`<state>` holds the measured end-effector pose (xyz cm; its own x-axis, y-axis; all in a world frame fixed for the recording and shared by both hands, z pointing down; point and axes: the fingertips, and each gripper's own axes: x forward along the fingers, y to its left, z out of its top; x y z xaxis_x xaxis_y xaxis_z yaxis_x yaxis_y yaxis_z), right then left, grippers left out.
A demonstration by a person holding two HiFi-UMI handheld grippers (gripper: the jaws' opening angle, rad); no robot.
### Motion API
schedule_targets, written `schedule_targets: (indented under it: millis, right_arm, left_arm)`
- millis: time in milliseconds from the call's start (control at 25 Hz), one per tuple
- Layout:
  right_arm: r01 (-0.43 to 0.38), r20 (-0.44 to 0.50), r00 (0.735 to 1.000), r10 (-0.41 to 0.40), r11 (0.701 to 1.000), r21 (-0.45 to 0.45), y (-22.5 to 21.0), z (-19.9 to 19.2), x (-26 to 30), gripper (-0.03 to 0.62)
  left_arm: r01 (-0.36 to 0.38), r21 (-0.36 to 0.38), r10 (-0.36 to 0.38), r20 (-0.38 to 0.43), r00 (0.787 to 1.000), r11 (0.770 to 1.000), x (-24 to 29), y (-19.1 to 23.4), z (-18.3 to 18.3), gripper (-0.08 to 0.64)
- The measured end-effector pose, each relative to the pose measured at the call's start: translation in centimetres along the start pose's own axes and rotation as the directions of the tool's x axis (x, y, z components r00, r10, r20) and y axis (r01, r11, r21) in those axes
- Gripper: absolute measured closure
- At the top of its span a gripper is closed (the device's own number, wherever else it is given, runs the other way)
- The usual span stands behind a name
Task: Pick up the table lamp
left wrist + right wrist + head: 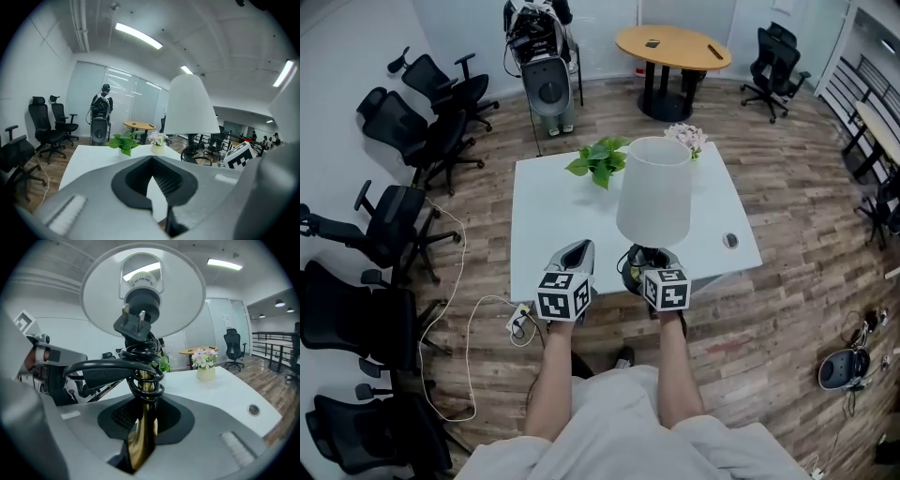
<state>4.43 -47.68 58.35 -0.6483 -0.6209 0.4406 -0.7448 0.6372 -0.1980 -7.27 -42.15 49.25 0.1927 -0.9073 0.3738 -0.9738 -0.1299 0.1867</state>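
Office, white bench [534, 216]: at its six o'clock edge the right tool [645, 264] grips the table lamp [654, 192] low on its stem [140, 427]; left tool [574, 255] closed, empty. Top-heavy, the lamp could swing.

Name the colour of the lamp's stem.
The stem is shiny gold; the right gripper view shows it best.

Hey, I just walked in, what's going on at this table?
A person holds a gripper in each hand at the near edge of the white table. The right gripper is shut on the lamp, gripping its brass stem just below the cord wound round it. The left gripper sits beside it, shut and empty. Whether the lamp has left the table yet can't be told.
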Motion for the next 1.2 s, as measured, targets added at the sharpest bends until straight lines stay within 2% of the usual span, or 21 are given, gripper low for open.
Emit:
schedule_targets:
  millis: [200,520,800,1040,1200]
  right_arm:
    - [0.023,0.006,1.0,-0.023,1.0,0.019,-0.7,-0.6,-0.2,0.486]
    - [0.038,0.015,0.999,-0.037,0.999,-0.016,-0.5,-0.5,-0.7,0.486]
    - [0.048,0.021,0.999,-0.049,0.999,0.015,-1.4,-0.4,-1.0,0.486]
    - [0.055,0.031,0.998,-0.055,0.998,0.005,-1.9,-0.1,-0.8,0.486]
    - [0.045,0.039,0.998,-0.045,0.999,0.001,-1.8,0.2,-0.8,0.486]
  left_arm:
    - [0.001,-0.009,-0.001,-0.017,1.0,1.0,-0.2,0.5,-1.1,0.558]
    - [0.014,-0.025,-0.014,-0.028,1.0,1.0,0.1,0.4,-1.9,0.558]
    - [0.026,-0.014,-0.026,-0.036,0.999,1.0,0.6,-0.3,-2.0,0.558]
    - [0.035,-0.014,-0.036,-0.079,0.996,0.999,1.0,-0.5,-2.8,0.558]
    - [0.021,-0.013,-0.021,-0.056,0.998,1.0,1.0,-0.3,-2.3,0.558]
